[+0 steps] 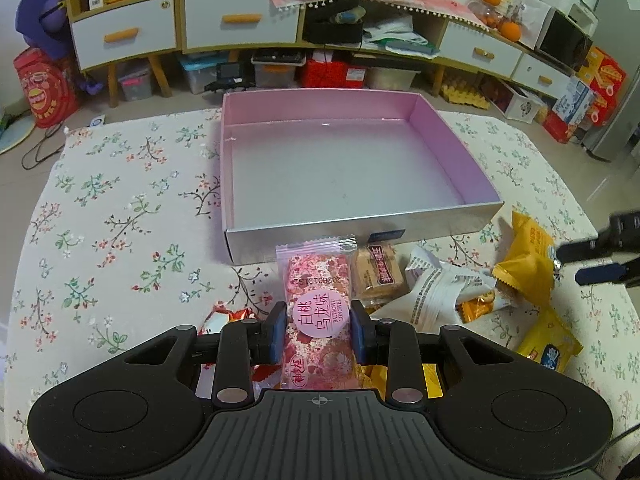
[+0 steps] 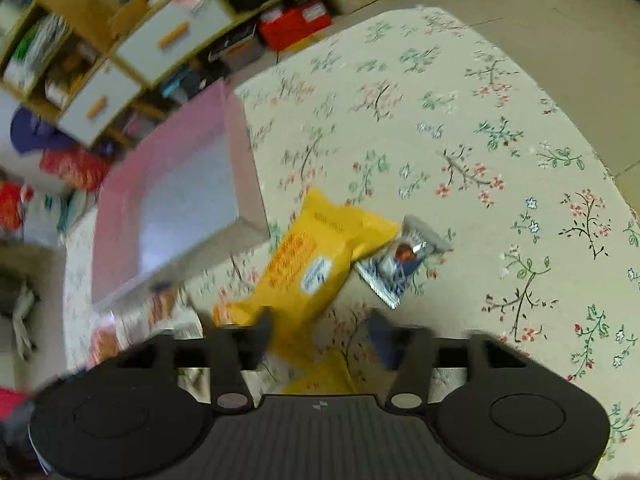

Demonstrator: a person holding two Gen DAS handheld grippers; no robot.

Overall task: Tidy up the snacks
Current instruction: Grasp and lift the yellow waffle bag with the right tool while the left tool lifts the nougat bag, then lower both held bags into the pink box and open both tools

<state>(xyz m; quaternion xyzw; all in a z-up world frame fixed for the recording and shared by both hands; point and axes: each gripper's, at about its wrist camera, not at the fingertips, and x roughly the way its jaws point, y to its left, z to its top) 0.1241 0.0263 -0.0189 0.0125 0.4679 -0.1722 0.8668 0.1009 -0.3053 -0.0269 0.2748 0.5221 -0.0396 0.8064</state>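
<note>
My left gripper [image 1: 319, 330] is shut on a pink snack packet [image 1: 318, 304] with a round pink label, held just in front of the near wall of the pink box [image 1: 360, 236]. The box is open and shows nothing inside. My right gripper [image 2: 320, 334] is open above a yellow snack bag [image 2: 316, 256]; the view is blurred. It also shows at the right edge of the left wrist view [image 1: 592, 258]. A small blue-and-silver packet [image 2: 400, 260] lies beside the yellow bag.
On the floral tablecloth [image 1: 120, 220] near the box lie a brown biscuit packet [image 1: 378, 274], a white packet [image 1: 440, 292], yellow bags [image 1: 528, 256] and a red wrapper [image 1: 224, 316]. Shelving and drawers [image 1: 236, 20] stand beyond the table.
</note>
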